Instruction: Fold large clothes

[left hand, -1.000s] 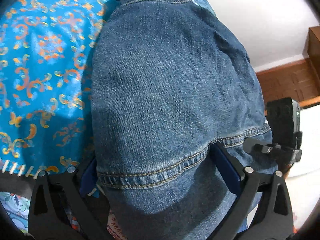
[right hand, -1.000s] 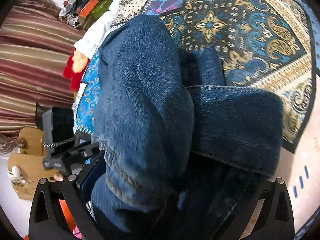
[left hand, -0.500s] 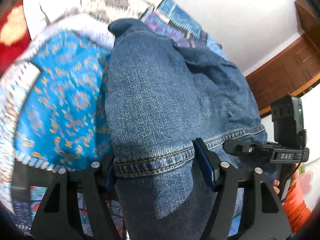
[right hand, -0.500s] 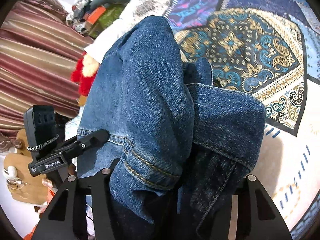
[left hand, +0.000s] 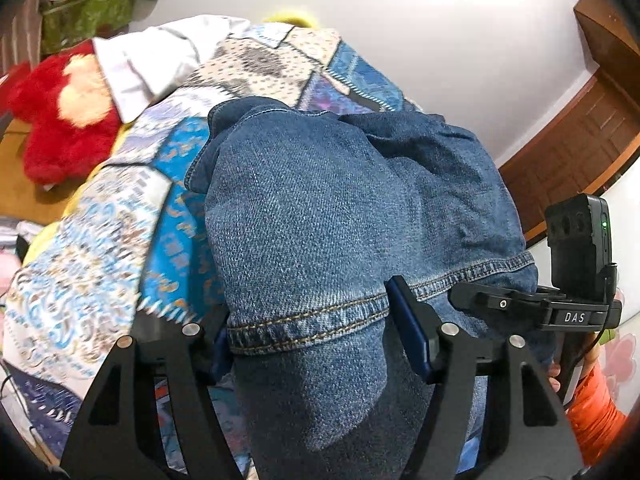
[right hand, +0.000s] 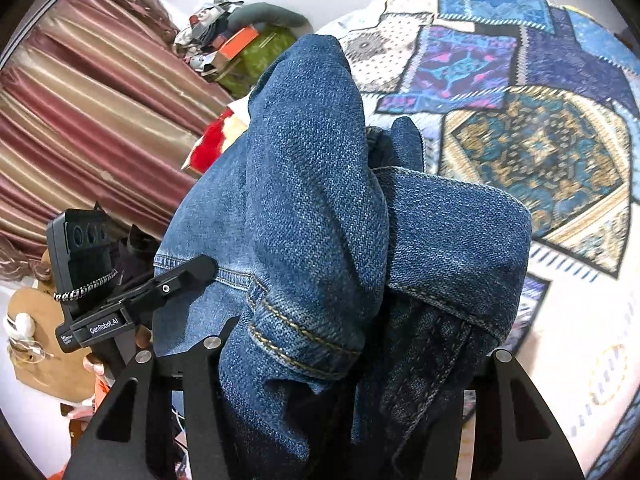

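A pair of blue denim jeans [left hand: 320, 220] fills both views, bunched and draped over my grippers. My left gripper [left hand: 308, 344] is shut on a stitched hem of the jeans, held up above the bed. My right gripper [right hand: 340, 364] is shut on another thick bundle of the jeans [right hand: 312, 200], its fingertips hidden under the cloth. The right gripper shows in the left wrist view [left hand: 560, 304] at the right, close beside the left one. The left gripper shows in the right wrist view [right hand: 120, 304] at the left.
A patchwork quilt [right hand: 520, 128] covers the bed [left hand: 100, 248] below. A red plush toy [left hand: 60, 120] and a white cloth [left hand: 152, 64] lie at the bed's far end. Striped curtains [right hand: 80, 120] hang on the left. A wooden door [left hand: 580, 140] stands at the right.
Both grippers have lifted the jeans up and away from the bed and tilted upward, so the wall, plush toy and more quilt come into view. Both stay shut on the denim.
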{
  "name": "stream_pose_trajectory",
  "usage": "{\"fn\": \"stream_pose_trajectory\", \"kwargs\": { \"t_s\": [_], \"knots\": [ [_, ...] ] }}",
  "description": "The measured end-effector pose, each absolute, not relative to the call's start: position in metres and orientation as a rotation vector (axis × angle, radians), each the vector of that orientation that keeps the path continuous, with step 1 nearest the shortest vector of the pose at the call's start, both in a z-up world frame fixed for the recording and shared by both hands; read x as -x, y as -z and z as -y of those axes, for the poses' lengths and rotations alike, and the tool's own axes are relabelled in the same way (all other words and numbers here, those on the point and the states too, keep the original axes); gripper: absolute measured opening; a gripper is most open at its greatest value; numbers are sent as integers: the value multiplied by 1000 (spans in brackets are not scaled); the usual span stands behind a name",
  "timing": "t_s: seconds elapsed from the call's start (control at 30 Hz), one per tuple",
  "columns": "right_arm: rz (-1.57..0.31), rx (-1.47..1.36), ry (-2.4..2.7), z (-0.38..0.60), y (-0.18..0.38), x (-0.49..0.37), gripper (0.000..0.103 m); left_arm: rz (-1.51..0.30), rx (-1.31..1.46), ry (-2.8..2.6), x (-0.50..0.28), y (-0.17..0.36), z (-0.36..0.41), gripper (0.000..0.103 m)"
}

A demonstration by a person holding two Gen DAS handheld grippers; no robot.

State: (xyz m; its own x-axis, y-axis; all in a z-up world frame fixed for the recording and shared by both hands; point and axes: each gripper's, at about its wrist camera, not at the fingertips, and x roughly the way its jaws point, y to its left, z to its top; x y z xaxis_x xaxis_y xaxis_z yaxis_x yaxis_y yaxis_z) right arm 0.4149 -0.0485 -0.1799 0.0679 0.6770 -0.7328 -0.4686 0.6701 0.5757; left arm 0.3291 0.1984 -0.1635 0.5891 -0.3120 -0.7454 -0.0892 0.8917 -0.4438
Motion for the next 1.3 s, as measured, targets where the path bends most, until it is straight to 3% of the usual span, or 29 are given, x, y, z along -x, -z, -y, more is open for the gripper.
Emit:
{"fn": "stream_pose_trajectory", "kwargs": {
  "t_s": [0.43, 0.53, 0.63, 0.77, 0.97, 1.2, 1.3],
  "knots": [
    [-1396, -166, -853, -3, 274, -410, 53, -1089, 454, 59, -320, 259, -217, 68],
    [-1388, -102, -869, -10, 280, -410, 57, -1070, 481, 68, -316, 272, -221, 71],
    [-1396, -68, -861, -9, 280, -412, 69, -1054, 452, 60, -307, 269, -219, 74],
    [-1416, -77, -854, 6, 272, -413, 77, -1055, 343, 22, -290, 259, -214, 76],
    [-1308, 46, -811, 22, 232, -405, 78, -1008, 125, -76, -273, 229, -211, 76],
    [-1077, 133, -868, 11, 183, -401, 79, -883, 152, -101, -294, 187, -229, 78],
    [-1062, 107, -888, -22, 183, -416, 85, -864, 145, -93, -324, 184, -234, 82]
  ]
}}
